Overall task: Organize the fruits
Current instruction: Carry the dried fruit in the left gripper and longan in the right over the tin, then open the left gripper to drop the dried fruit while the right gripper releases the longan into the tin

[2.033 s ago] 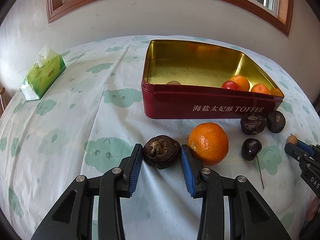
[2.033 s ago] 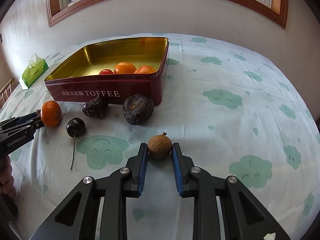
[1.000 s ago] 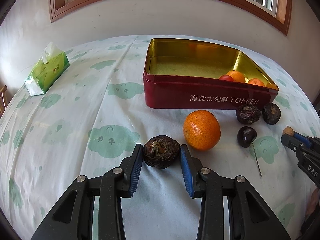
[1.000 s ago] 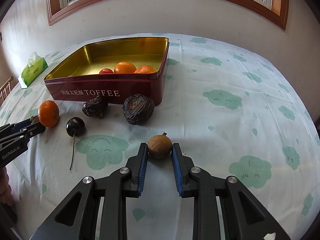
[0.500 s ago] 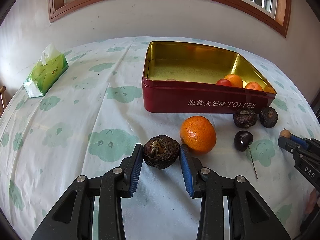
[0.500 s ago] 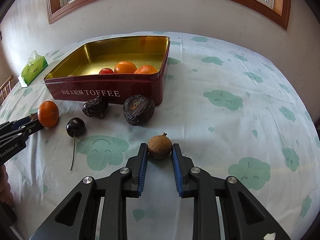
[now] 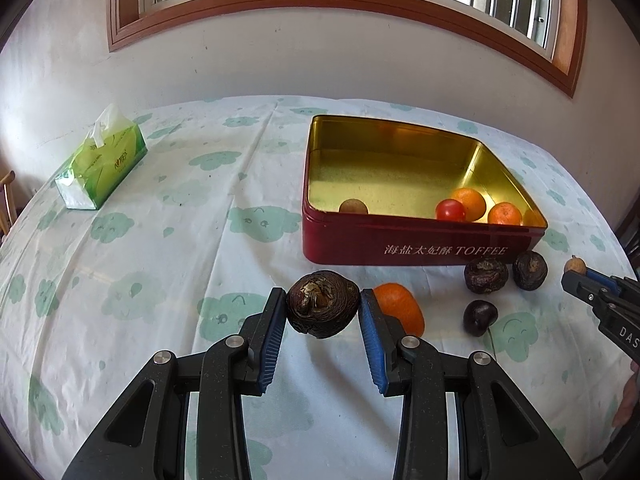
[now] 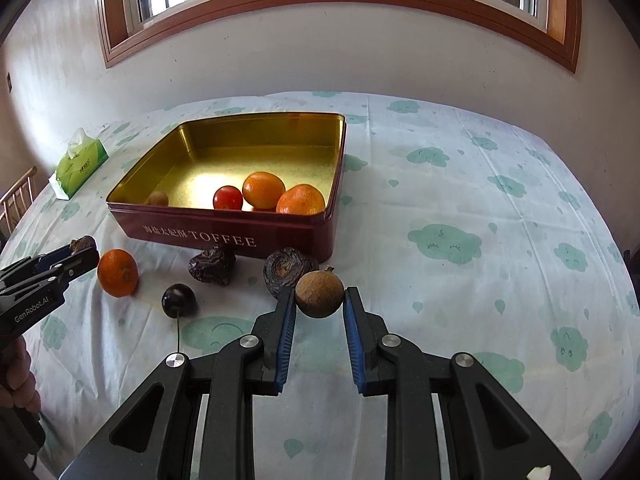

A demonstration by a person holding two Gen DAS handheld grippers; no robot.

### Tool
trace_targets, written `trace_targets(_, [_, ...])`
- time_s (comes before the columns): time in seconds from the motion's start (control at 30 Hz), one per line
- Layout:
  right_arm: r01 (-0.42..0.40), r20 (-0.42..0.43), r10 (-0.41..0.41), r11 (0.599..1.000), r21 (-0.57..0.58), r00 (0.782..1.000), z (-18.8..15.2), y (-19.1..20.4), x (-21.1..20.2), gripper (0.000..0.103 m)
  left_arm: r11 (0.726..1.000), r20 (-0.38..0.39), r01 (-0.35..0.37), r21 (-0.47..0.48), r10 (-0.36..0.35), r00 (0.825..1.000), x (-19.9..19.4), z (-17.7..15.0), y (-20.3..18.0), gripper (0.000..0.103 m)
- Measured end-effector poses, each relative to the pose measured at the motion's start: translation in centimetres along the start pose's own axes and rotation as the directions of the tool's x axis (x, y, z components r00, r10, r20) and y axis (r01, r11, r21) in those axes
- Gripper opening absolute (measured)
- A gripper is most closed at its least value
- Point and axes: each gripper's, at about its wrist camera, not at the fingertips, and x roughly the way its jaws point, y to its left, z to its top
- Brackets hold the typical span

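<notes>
Two hand-held grippers are in view, each clamped on a fruit. We note the left gripper (image 7: pixel 323 312) with its blue-padded fingers pressed against a dark brown, wrinkled round fruit (image 7: pixel 322 304), held clear of the counter's cloud-print cloth (image 7: pixel 160 280). The right gripper (image 8: pixel 319 303) has its fingers closed on a small tan round fruit (image 8: pixel 319 294). A red rectangular toffee tin with a gold interior (image 8: pixel 224 232) stands beyond both; inside it we see a red tomato (image 8: pixel 227 197), two oranges (image 8: pixel 263 189) and a small brown fruit (image 8: pixel 158 197) half hidden by the near wall. Loose on the cloth lie an orange mandarin (image 8: pixel 117 272), a dark cherry with a stem (image 8: pixel 179 300) and two shrivelled dark fruits (image 8: pixel 212 266), one partly covered by the right finger. In the left view the mandarin is half hidden behind the finger. A green tissue pack (image 7: pixel 100 164) sits well apart. At the frame edges, part of a hand (image 8: pixel 18 376) is cut off.
</notes>
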Motion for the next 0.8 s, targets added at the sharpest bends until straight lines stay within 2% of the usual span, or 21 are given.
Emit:
trace_targets(0.27, [-0.036, 0.031, 0.037, 0.999, -0.019, 0.999, 3.3, 0.9, 0.1, 0.022, 1.000, 0.050, 0.030, 0.005, -0.030, 0.998, -0.5, 3.1, -0.4, 0.038])
trace_targets(0.5, [-0.051, 0.019, 0.052, 0.997, -0.065, 0.998, 5.4, 2.5, 2.0, 0.022, 0.998, 0.053, 0.061, 0.027, -0.062, 0.997, 1.2, 6.1, -1.5, 0.038])
trace_targets(0.8, [-0.077, -0.028, 0.075, 0.992, -0.099, 0.997, 6.7, 3.9, 5.1, 0.023, 0.996, 0.007, 0.066, 0.058, -0.067, 0.998, 4.2, 7.3, -2.6, 0.038])
